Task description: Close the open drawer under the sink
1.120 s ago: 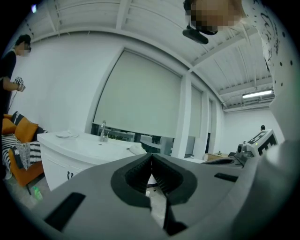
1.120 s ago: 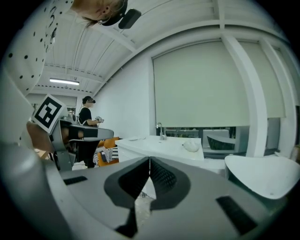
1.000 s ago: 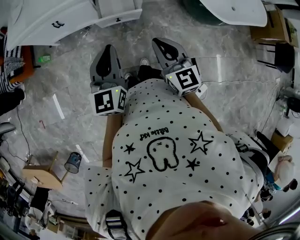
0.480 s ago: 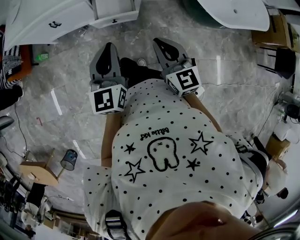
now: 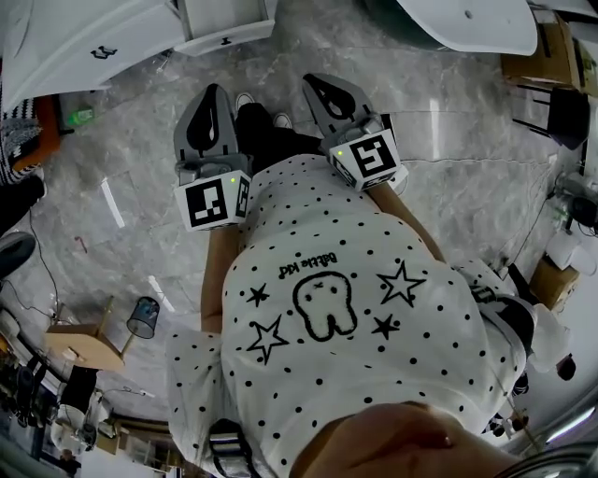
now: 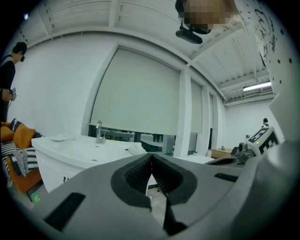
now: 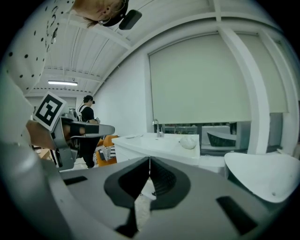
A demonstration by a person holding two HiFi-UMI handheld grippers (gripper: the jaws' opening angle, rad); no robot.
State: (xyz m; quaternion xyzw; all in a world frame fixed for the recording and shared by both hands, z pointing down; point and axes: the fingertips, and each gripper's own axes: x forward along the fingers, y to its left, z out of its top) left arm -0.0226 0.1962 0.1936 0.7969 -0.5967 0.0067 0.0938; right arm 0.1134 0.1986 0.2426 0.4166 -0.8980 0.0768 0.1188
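The white sink cabinet [image 5: 84, 42] stands at the top left of the head view, and its open drawer [image 5: 227, 26] juts out toward me. My left gripper [image 5: 213, 91] and right gripper [image 5: 323, 88] hover side by side over the marble floor, short of the drawer and apart from it. In the left gripper view the jaws meet at the tips, so the left gripper [image 6: 151, 155] is shut on nothing, with the sink top and faucet [image 6: 99, 132] beyond. The right gripper [image 7: 149, 160] is likewise shut and empty, facing the sink counter [image 7: 159, 143].
A white bathtub [image 5: 467, 23] lies at the top right, with cardboard boxes [image 5: 533, 65] beside it. An orange cushioned seat [image 5: 37, 131] is at the left, a small blue bin [image 5: 142, 319] and a wooden stool [image 5: 84, 347] lower left. A person in black [image 7: 86, 112] stands beyond.
The cabinet and drawer have slid slightly up and left in the head view as I stepped; shoes now show between the grippers. Both grippers stay shut.
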